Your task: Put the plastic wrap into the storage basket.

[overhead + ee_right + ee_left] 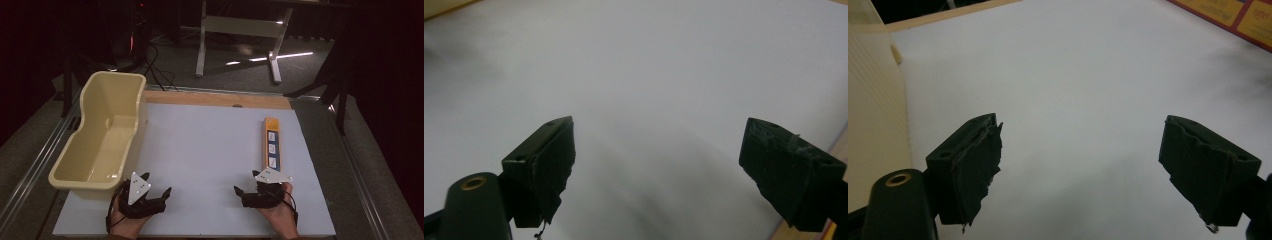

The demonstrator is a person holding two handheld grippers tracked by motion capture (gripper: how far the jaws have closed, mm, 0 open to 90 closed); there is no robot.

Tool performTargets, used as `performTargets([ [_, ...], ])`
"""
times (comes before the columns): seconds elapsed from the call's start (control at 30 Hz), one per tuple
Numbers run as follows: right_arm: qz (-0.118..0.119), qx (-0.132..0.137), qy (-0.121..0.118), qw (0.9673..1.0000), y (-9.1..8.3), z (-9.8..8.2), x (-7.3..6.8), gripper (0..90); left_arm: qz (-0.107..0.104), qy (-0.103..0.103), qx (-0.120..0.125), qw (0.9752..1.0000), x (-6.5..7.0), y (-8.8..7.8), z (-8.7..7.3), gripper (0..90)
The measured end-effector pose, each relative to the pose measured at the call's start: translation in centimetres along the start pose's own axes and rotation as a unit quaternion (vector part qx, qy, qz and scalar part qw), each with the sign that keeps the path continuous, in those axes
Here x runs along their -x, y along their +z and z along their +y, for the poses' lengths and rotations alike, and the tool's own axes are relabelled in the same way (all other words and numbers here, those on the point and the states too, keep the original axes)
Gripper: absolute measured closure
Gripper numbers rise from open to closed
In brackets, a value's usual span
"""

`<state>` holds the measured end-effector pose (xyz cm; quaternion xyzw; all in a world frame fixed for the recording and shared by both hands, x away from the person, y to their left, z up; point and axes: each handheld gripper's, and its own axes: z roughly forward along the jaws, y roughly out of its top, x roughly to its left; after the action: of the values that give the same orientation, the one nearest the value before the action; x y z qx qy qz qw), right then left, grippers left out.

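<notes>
A cream plastic tub (82, 181) stands empty at the left of the white board (210, 150). A long orange box (271, 142) with blue-and-white labels lies flat at the right, pointing away from me. My left gripper (156, 183) rests low near the front edge, just right of the tub's near corner, open and empty. My right gripper (246, 182) sits near the front edge, just short of the box's near end, also open and empty. In the left gripper view the gripper (1080, 150) spreads wide over bare board; the right gripper (659, 150) does the same in its own view.
The tub's ribbed wall (873, 100) fills the left edge of the left gripper view, and the orange box (1238, 15) crosses its top right corner. Beyond the board lie a wooden strip (215, 98), dark floor, cables and a white table frame (240, 30).
</notes>
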<state>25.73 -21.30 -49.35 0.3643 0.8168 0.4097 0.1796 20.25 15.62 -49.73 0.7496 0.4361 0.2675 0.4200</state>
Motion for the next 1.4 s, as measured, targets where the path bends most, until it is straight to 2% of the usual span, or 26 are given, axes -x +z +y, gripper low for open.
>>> performTargets([
  [0.17,0.000,-0.001,0.001,1.0000,-0.1,0.0,-0.1,15.5,-0.002,0.003,0.008,1.0000,0.1,-0.1,0.1,16.8],
  [0.27,0.000,-0.002,-0.002,1.0000,0.0,0.1,-0.1,15.5,-0.003,0.002,0.003,1.0000,0.1,0.0,0.0,16.6],
  [0.47,-0.008,-0.002,0.006,0.9999,-0.5,1.3,1.2,15.3,-0.008,0.001,0.006,0.9999,0.3,0.0,0.0,16.1],
  [0.57,-0.033,-0.007,0.001,0.9994,-0.3,2.1,2.2,14.6,-0.002,-0.001,0.006,1.0000,0.2,0.0,0.0,16.4],
  [0.67,-0.064,-0.014,0.014,0.9978,-0.2,2.7,3.4,14.6,0.002,-0.003,0.013,0.9999,0.2,-0.2,0.1,16.9],
  [0.7,-0.073,-0.020,0.026,0.9968,-0.1,2.9,4.1,14.8,0.002,-0.003,0.012,0.9999,0.2,-0.2,0.0,16.9],
  [0.87,-0.113,-0.046,0.056,0.9909,0.5,3.5,6.5,15.0,0.001,-0.004,0.009,1.0000,0.3,-0.1,0.0,16.9],
  [0.9,-0.113,-0.046,0.056,0.9909,0.5,3.5,6.5,15.0,0.001,-0.004,0.009,1.0000,0.3,-0.1,0.0,16.9],
  [0.93,-0.120,-0.053,0.068,0.9891,0.8,3.6,7.5,14.9,0.001,-0.003,0.005,1.0000,0.3,0.0,0.0,16.9],
  [1.03,-0.133,-0.067,0.077,0.9858,1.0,3.5,8.7,14.3,-0.002,0.000,0.001,1.0000,0.6,0.1,0.0,17.0],
  [1.1,-0.135,-0.071,0.080,0.9851,1.1,3.5,9.0,14.2,-0.003,0.002,0.001,1.0000,0.6,0.1,0.0,17.0],
  [1.13,-0.142,-0.080,0.089,0.9826,1.4,3.5,9.7,14.1,-0.005,0.003,0.000,1.0000,0.8,0.2,0.0,17.1],
  [1.23,-0.149,-0.096,0.107,0.9782,1.9,3.6,10.7,14.2,-0.007,0.004,-0.003,1.0000,0.9,0.4,-0.1,17.6],
  [1.4,-0.153,-0.122,0.139,0.9708,2.9,4.1,11.9,14.7,-0.008,0.003,-0.001,1.0000,0.8,0.3,-0.1,18.2],
])
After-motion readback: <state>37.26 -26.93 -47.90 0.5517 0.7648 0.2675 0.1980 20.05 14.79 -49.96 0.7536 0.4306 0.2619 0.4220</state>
